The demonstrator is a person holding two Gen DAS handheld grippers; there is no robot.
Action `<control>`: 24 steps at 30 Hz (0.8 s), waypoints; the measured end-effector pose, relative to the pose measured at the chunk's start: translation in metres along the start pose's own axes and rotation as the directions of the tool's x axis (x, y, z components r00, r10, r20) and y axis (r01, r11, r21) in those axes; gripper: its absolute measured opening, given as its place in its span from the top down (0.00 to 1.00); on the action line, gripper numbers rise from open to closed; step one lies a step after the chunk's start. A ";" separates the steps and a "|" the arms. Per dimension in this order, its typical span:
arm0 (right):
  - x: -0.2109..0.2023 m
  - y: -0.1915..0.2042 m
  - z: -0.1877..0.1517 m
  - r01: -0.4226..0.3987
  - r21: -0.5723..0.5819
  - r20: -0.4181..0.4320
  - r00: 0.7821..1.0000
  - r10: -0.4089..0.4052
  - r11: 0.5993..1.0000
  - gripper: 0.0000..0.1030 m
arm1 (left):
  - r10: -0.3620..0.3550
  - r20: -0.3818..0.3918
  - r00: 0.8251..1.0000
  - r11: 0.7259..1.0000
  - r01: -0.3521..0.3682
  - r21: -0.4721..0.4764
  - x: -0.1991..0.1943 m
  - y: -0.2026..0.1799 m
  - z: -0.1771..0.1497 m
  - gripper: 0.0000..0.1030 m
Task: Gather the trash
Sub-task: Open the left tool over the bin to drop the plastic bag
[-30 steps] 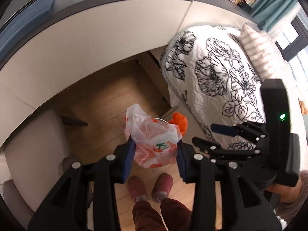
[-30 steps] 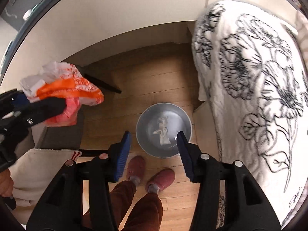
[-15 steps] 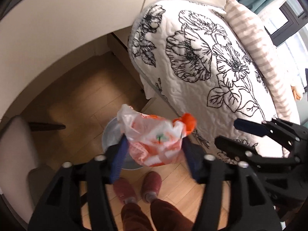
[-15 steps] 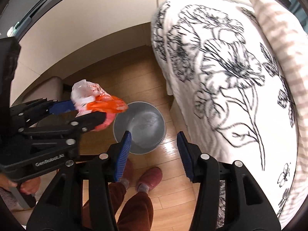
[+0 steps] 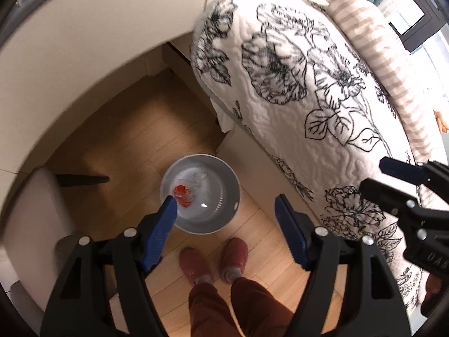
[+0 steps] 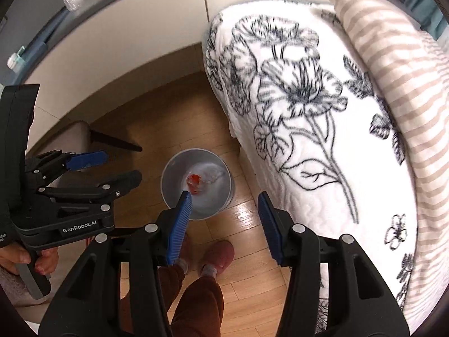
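Left wrist view: left tool [image 5: 226, 214] wide open, empty; right tool [image 6: 224, 210] same; orange bag [image 5: 182, 195] inside grey bin [image 5: 227, 219] on floor

The orange-and-white plastic bag [image 5: 183, 193] is no longer pinched in the left gripper [image 5: 226, 230]; it now lies down inside the grey bin [image 5: 224, 207], on top of the pale scraps there, showing as a small crumpled red patch near the bin's middle. The left gripper's blue pads have spread wide apart and hold nothing, hanging above the bin's near rim. The right gripper [image 6: 224, 224], gaping as before, has drifted from directly over the bin a second ago to the near edge of the bin, the bed's quilt now filling more of its view
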State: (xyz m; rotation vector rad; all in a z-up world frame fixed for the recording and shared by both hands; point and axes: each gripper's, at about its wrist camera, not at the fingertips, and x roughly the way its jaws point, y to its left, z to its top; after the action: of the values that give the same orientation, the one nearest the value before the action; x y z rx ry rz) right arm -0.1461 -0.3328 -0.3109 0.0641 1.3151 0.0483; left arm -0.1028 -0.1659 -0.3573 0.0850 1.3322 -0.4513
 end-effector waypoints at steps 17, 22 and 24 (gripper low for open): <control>-0.161 0.050 0.049 -0.073 -0.183 0.207 0.972 0.111 0.980 0.52 | 0.166 0.223 0.961 0.983 -0.143 -0.118 -0.196 -0.016 0.025 0.23; -0.196 0.055 0.068 -0.069 -0.219 0.289 0.948 0.133 0.973 0.52 | 0.211 0.290 0.933 0.968 -0.159 -0.192 -0.239 -0.008 0.030 0.23; -0.208 0.059 0.075 -0.066 -0.233 0.319 0.937 0.141 0.970 0.52 | 0.231 0.321 0.918 0.962 -0.167 -0.215 -0.255 -0.004 0.033 0.23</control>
State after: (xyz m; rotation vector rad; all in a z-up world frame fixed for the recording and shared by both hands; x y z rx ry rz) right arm -0.1259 -0.2899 -0.0867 -0.0450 0.9590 0.2624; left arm -0.1154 -0.1114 -0.1066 -0.0120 1.0010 -0.1569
